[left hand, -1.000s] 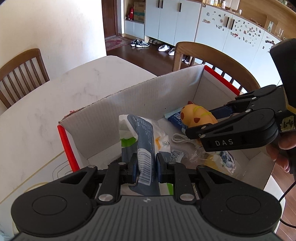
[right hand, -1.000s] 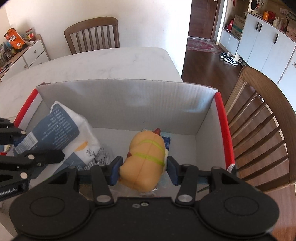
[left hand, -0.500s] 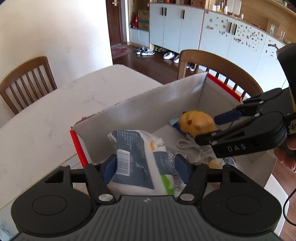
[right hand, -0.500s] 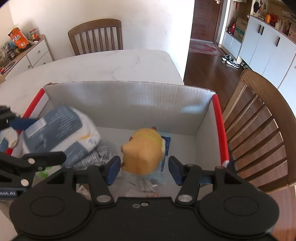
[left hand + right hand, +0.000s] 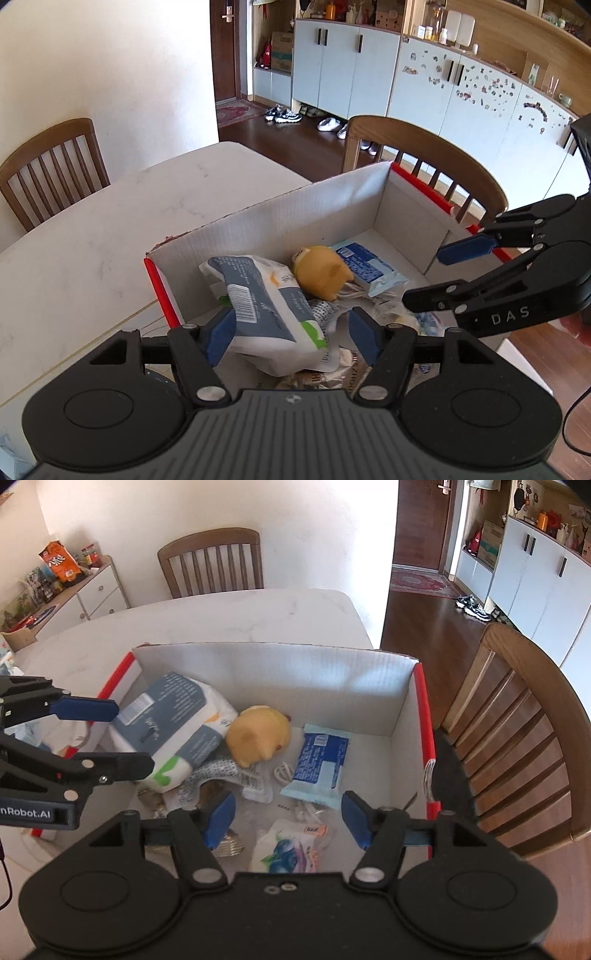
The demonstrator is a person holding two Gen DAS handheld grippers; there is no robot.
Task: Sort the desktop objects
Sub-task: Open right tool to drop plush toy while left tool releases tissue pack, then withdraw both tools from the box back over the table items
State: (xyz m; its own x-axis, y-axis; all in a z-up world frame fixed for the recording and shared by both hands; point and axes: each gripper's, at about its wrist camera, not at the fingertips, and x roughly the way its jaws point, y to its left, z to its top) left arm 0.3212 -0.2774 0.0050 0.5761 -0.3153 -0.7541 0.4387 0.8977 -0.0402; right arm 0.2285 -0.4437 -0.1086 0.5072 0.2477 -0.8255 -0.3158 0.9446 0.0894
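A cardboard box (image 5: 295, 218) (image 5: 280, 672) with red edges stands on the white table. Inside lie a blue-and-white tissue pack (image 5: 266, 302) (image 5: 173, 723), a yellow squishy toy (image 5: 323, 275) (image 5: 258, 734), a blue wrapped snack (image 5: 364, 264) (image 5: 321, 760), a white cable and several small packets. My left gripper (image 5: 291, 336) (image 5: 122, 734) is open above the tissue pack, which rests loose in the box. My right gripper (image 5: 286, 819) (image 5: 432, 273) is open and empty above the box's near side.
A wooden chair (image 5: 517, 716) stands close to the box's right side. Another chair (image 5: 212, 563) is at the table's far end. The marble table top (image 5: 92, 236) stretches left of the box. A sideboard (image 5: 66, 594) with snacks is far left.
Both grippers opened and rose. The left let go of the tissue pack and the right let go of the yellow toy; both now lie in the box.
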